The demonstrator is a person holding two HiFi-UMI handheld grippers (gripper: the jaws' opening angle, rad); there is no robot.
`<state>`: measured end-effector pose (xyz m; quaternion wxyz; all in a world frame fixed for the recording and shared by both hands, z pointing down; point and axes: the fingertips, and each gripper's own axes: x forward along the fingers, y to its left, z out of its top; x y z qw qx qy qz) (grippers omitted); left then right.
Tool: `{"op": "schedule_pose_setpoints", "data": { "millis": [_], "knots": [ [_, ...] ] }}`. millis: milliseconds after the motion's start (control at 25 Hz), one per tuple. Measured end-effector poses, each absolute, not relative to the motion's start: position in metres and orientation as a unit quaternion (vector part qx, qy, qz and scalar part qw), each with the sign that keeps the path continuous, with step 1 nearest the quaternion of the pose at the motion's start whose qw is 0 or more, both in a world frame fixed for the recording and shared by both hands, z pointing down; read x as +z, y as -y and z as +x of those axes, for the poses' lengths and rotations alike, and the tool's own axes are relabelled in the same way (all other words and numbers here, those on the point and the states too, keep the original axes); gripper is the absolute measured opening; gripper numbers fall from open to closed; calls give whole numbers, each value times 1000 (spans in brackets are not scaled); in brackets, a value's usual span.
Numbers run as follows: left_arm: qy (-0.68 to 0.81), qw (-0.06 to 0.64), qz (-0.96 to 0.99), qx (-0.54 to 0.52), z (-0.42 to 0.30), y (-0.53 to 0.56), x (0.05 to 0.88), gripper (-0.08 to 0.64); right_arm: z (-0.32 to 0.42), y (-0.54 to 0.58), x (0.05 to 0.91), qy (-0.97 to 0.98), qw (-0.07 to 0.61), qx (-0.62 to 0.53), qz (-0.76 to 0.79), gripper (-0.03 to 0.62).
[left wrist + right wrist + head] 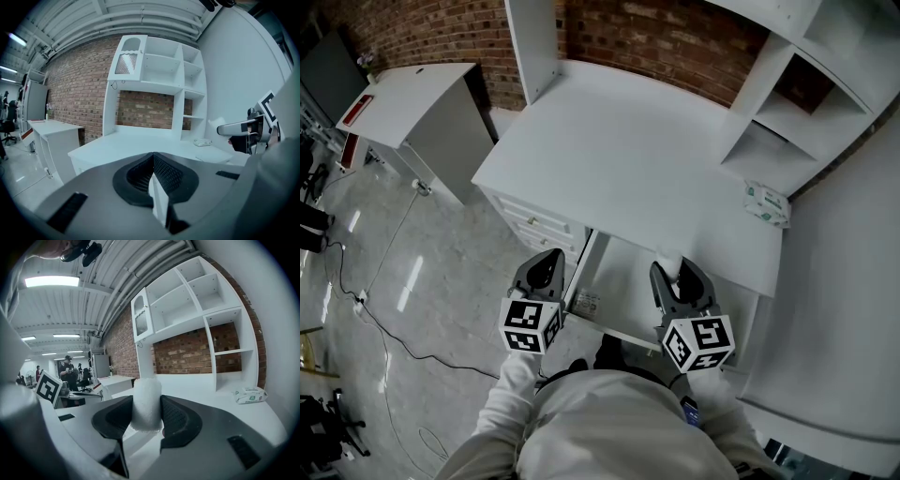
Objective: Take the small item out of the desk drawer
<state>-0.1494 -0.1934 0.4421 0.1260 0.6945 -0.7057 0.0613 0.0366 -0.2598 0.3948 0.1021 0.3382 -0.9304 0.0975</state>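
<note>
My right gripper (676, 273) is shut on a small white fluffy roll (671, 266), held over the right side of the open desk drawer (623, 281). In the right gripper view the roll (146, 401) stands upright, pinched between both dark pads. My left gripper (547, 261) hovers at the drawer's left edge; in the left gripper view its pads (161, 172) meet with nothing between them. A small printed packet (587, 303) lies in the drawer's front left corner. The right gripper (243, 127) also shows at the right of the left gripper view.
The white desk top (619, 159) lies ahead, with a wipes pack (766, 203) at its right edge and a shelf unit (802, 89) beyond. A second white desk (412, 108) stands at left. Cables (384, 328) trail over the floor. People (69, 371) stand far off.
</note>
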Motion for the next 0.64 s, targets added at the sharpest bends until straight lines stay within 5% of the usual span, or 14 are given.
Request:
{"op": "schedule_pose_setpoints", "data": {
  "millis": [640],
  "knots": [
    [700, 126, 700, 60, -148, 206, 442, 18, 36, 269, 395, 929, 100, 92, 343, 198]
  ]
}}
